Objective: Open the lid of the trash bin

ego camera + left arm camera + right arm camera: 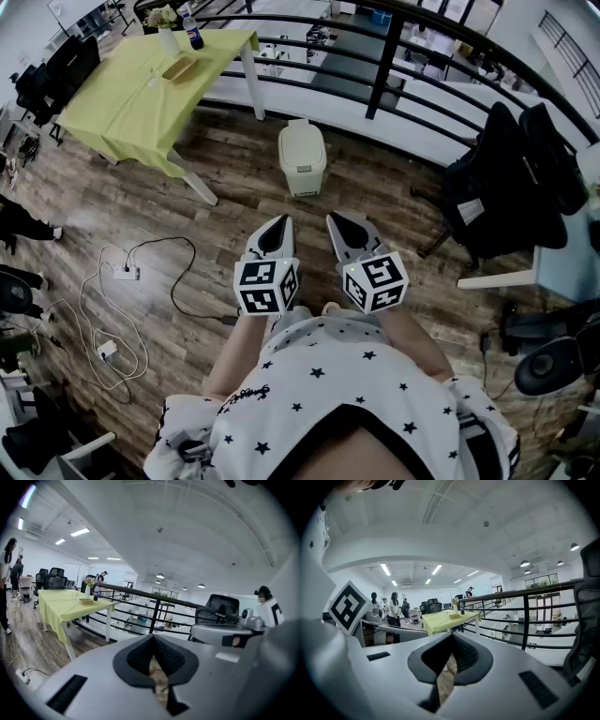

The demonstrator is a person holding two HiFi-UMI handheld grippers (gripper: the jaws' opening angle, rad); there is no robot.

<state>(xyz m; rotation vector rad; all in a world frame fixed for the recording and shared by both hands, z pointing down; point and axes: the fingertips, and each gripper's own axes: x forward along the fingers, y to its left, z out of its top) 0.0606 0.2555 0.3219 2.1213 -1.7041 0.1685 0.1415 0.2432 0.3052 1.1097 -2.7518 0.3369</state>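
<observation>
The fingers [138,660] of the left gripper [278,227] are pressed together at the tips with nothing between them; only wooden floor shows through the small gap behind the pads. The right gripper [337,225] is the same, its fingers [467,655] closed and empty. Both are held side by side, close to the person's body.

The trash bin [302,164] stands on the wooden floor [234,178] ahead of the grippers and well apart from them, near the floor's far edge by the black railing [384,66]. Its lid [301,145] is down.

The bin looks like light, stiff cream plastic with a smooth, rounded lid, so it would probably slide or tip if pushed hard. The best hold is likely the lid's front lip, lifted gently from below. Whether a pedal or hinge sits at the base cannot be made out.

Left of the bin, a table under a yellow-green cloth [141,94] has a white leg [199,188] near it. A power strip [127,273] and loose cables [94,328] lie far to the left. On the right is an office chair draped with dark clothing [511,183]. Nothing stands between the grippers and the bin.
</observation>
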